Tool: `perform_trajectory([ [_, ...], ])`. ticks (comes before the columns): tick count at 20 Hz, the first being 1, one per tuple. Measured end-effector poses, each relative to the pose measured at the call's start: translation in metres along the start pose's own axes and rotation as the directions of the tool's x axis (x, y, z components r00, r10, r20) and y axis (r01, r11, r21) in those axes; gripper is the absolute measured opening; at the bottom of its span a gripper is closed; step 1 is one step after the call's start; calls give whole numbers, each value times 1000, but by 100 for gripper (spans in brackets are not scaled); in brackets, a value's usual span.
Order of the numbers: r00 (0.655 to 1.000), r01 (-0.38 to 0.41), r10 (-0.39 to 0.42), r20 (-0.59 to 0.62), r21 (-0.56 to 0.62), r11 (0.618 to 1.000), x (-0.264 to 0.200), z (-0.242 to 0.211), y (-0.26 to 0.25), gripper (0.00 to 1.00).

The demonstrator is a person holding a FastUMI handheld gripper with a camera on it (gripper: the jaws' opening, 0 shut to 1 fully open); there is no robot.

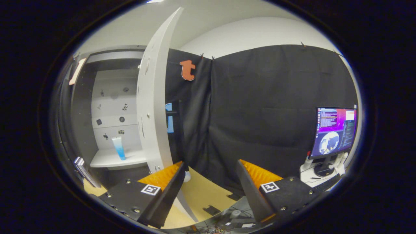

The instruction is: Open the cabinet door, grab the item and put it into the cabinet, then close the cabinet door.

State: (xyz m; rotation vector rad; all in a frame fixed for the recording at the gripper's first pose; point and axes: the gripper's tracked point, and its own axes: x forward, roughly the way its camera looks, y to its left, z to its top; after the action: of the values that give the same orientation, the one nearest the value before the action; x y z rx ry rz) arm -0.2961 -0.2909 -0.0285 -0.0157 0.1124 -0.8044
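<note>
The gripper (pixel 210 182) sits at the bottom centre of the frame with its 2 fingers (pixel 169 191) spread wide apart, released and grasping nothing; bare tan tabletop (pixel 201 195) shows in the gap between them.

In the left half of the frame stands the tall white cabinet (pixel 113 107), its interior open to view. The white cabinet door (pixel 154 97) is swung out and seen nearly edge-on, rising from just beyond the left finger up to the top centre of the frame.

The task's item, a slim translucent tube with a blue lower end (pixel 119 148), stands upright on the white shelf (pixel 113 159) inside the cabinet, at lower left, well beyond the left finger and to the left of the door. Small dark marks dot the cabinet's back panel above it.

At the right of the frame a lit computer monitor (pixel 334 131) stands on a white surface, beyond the right finger. Some cables (pixel 224 224) lie at the bottom centre, below the table edge.
</note>
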Motion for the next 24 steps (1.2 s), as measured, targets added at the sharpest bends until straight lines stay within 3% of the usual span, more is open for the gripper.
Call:
perform_trajectory([
  [13,974,-216,217,-65,14,976,-30,-12,58,94],
  [24,895,-428,431,-111,53,902,-48,-22,126,94],
])
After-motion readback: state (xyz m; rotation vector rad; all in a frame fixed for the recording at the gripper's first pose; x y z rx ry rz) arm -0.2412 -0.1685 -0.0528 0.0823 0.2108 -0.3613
